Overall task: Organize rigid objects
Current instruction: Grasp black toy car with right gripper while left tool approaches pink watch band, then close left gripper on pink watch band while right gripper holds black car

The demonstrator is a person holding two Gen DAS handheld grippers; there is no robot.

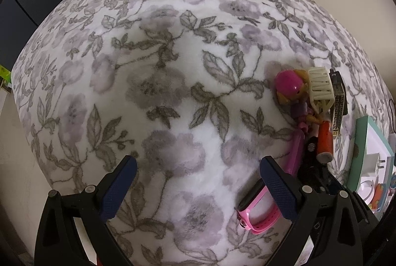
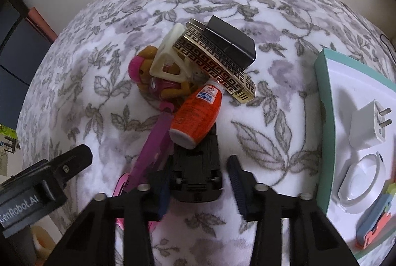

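The right gripper [image 2: 201, 188] stands narrow around a black toy car [image 2: 195, 167], its pads not clearly pressing. The orange bottle [image 2: 196, 112] leans on the car's far end. The left gripper [image 1: 198, 182] gapes wide, empty, beside a pink watch [image 1: 257, 211].

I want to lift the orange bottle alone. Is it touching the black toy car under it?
Touching. The right wrist view shows the orange bottle's white base lying on the black toy car's far end, with no gap between them.
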